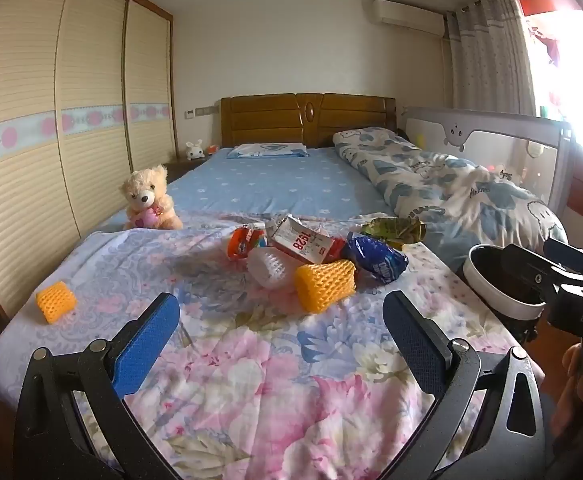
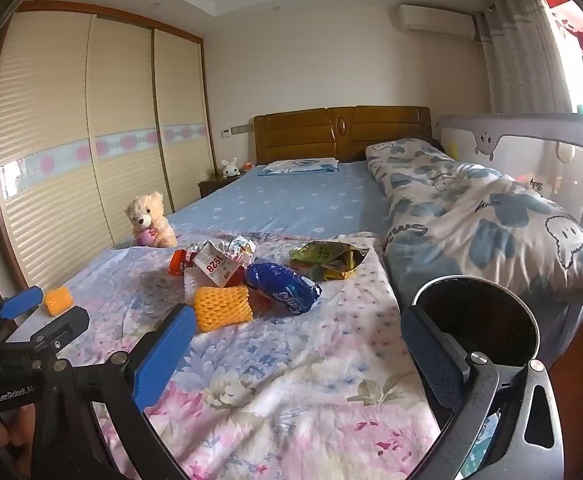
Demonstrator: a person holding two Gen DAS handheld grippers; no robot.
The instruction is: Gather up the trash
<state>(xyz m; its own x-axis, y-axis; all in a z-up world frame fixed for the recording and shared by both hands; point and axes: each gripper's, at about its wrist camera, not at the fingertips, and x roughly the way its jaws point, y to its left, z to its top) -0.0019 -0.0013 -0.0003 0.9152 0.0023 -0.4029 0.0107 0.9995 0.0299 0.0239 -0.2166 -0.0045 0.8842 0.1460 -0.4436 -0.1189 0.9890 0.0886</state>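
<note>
— Where are your grippers?

— My left gripper (image 1: 281, 324) hangs spread and empty over the quilt (image 1: 251, 380); my right gripper (image 2: 297, 342), fingers apart too, sits beside the bin (image 2: 475, 320).

— And the trash?

— Piled mid-bed; the yellow foam net (image 1: 325, 286) lies nearest (soft, so pinch it gently). Clear quilt ahead, and the bin waits off the bed's right edge.

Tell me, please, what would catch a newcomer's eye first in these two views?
First, the heap of trash mid-bed on the floral quilt: a yellow foam fruit net, a blue snack bag, a crumpled carton marked 1928 and a green wrapper. Next, the teddy bear sitting at the bed's left edge, and the dark bin beside the bed on the right. Both grippers, left and right, stand open and hold nothing.
</note>
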